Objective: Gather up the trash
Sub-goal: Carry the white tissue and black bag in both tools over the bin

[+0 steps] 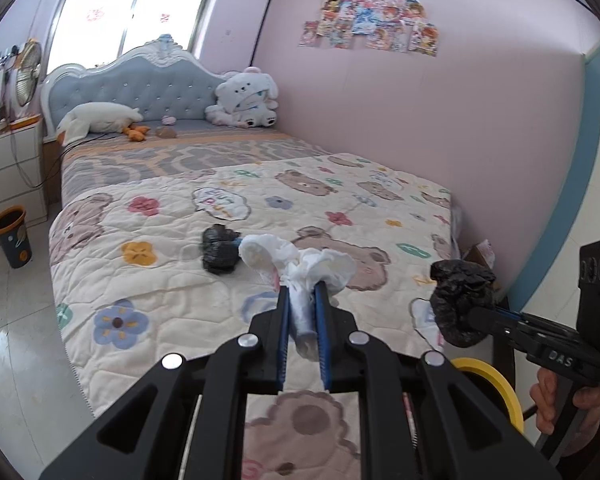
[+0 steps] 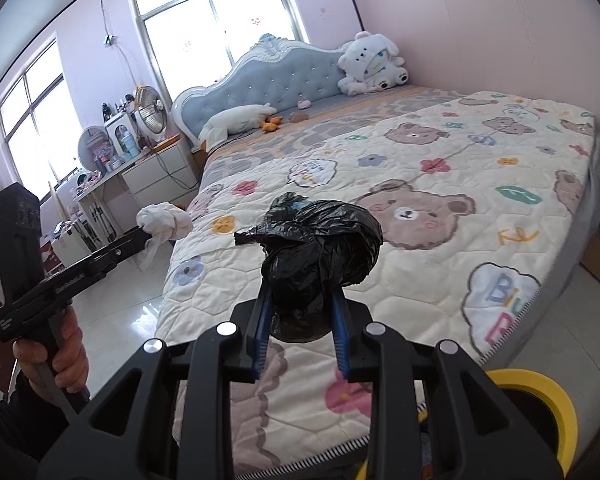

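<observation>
Left wrist view shows your left gripper (image 1: 302, 292) with its jaws nearly together, clamped on a crumpled white tissue wad (image 1: 300, 264) that fans out above the blue pads, held over the foot edge of the bed (image 1: 148, 280). Your right gripper (image 2: 302, 300) has its jaws partly apart, pressing both sides of a knotted black plastic bag (image 2: 320, 252), glossy and wrinkled, also above the foot edge. Lettering "DAS" is readable on the right gripper's body in the left view. A second black bag bundle (image 1: 219, 249) lies on the quilt (image 1: 340, 200) near the middle of the bed. The quilt carries cloud patches reading "Biu". A yellow-rimmed bin (image 2: 540, 396) sits below the bed's foot corner.
</observation>
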`<state>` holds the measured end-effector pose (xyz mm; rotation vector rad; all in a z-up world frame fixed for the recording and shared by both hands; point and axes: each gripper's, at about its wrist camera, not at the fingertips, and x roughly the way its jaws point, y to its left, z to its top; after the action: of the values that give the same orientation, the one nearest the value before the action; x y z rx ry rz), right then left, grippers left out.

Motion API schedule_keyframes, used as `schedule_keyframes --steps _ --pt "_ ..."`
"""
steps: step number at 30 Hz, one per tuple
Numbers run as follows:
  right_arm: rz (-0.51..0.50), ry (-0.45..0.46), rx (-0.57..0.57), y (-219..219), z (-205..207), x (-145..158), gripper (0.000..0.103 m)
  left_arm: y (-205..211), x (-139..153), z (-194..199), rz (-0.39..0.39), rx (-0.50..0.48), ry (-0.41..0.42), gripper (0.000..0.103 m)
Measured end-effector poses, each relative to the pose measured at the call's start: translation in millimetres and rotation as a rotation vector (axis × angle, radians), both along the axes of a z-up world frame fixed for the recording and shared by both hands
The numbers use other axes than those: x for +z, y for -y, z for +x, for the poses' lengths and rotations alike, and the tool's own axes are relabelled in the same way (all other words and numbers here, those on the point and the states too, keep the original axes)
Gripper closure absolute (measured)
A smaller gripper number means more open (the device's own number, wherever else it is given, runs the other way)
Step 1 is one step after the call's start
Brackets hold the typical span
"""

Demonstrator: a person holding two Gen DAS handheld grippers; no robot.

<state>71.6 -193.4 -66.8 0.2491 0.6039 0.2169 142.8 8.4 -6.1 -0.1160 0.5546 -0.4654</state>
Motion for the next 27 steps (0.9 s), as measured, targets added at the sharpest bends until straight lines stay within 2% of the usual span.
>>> schedule_keyframes --steps 12,27 --pt "0.003 -0.001 -0.095 49.7 -35.1 -3.5 0.077 59.2 9.5 -34.5 0.041 -0.130 0.039 0.092" --pt "-0.014 -0.017 -0.235 112.4 -84.2 -17.3 0.077 136.7 -12.2 -49.9 0.080 -0.282 -0.030 0.092"
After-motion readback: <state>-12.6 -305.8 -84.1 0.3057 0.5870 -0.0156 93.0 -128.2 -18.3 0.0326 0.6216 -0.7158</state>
